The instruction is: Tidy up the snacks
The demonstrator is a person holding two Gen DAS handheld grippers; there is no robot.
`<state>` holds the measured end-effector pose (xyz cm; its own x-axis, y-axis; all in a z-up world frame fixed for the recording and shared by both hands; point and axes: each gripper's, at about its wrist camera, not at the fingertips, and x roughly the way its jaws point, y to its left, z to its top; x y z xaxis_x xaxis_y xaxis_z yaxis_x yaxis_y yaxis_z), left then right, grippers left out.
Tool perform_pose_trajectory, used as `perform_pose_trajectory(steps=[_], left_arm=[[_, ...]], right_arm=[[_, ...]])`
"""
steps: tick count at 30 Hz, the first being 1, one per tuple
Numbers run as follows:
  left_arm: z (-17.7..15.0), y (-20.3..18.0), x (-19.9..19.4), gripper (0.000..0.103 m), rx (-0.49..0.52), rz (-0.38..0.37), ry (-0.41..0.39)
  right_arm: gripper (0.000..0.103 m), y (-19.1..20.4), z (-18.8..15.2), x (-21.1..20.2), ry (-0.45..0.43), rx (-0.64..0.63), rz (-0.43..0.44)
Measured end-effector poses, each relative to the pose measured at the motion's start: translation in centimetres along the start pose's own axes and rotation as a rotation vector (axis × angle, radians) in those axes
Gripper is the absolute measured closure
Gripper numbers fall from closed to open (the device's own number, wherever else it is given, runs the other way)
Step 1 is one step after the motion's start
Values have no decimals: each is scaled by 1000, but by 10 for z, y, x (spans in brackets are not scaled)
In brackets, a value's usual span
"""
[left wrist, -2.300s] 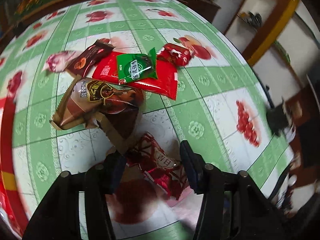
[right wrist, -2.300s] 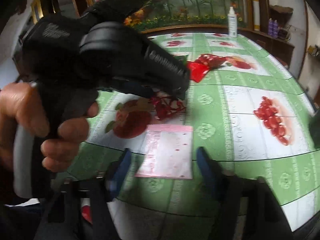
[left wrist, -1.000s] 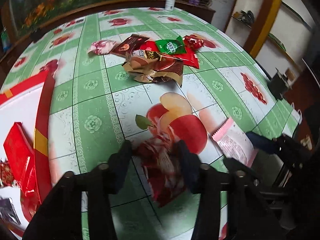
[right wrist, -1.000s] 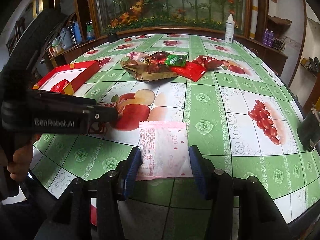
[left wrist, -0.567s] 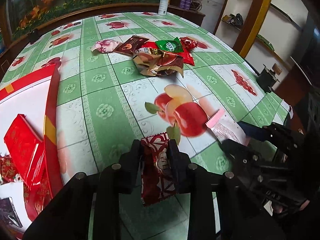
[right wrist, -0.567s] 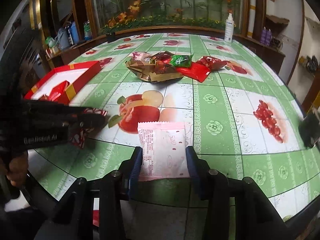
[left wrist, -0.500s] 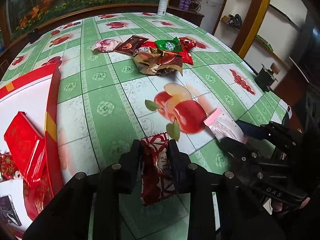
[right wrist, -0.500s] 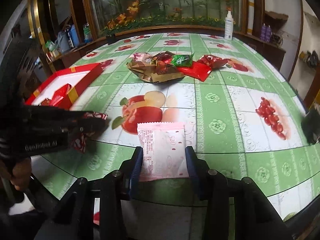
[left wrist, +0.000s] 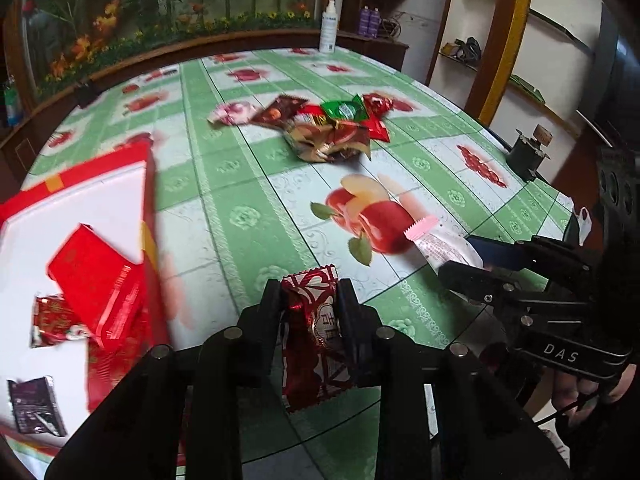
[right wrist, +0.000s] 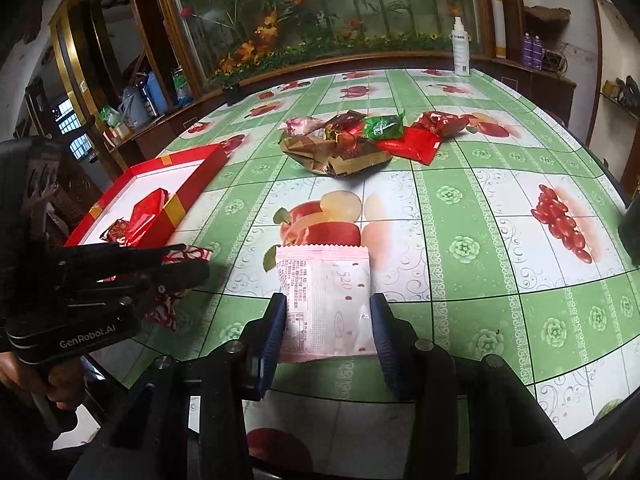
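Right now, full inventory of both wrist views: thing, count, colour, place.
snack pile: several packets, brown, green, red, pink; table middle, far side.
red box: one, red, white inside; table's left edge, holding a few red packets and a dark one.
red-white packet: one; clamped in left gripper.
pink packet: one, pink-white; clamped in right gripper.
spray bottle: one, white; far table edge.
table: one, green-white fruit-print cloth.
left gripper: black, shut.
right gripper: black, blue pads, shut.
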<state>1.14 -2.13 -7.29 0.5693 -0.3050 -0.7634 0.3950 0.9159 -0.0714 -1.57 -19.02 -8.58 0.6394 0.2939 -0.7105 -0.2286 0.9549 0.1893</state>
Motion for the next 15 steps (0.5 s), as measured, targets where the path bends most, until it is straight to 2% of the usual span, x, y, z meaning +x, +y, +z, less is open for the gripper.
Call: perform_pose_trajectory(steps=[15], left_arm=[[3,15,-37,78,-9,88,-113]], right_arm=[[60,26,7,-7,-13,-36,-4]])
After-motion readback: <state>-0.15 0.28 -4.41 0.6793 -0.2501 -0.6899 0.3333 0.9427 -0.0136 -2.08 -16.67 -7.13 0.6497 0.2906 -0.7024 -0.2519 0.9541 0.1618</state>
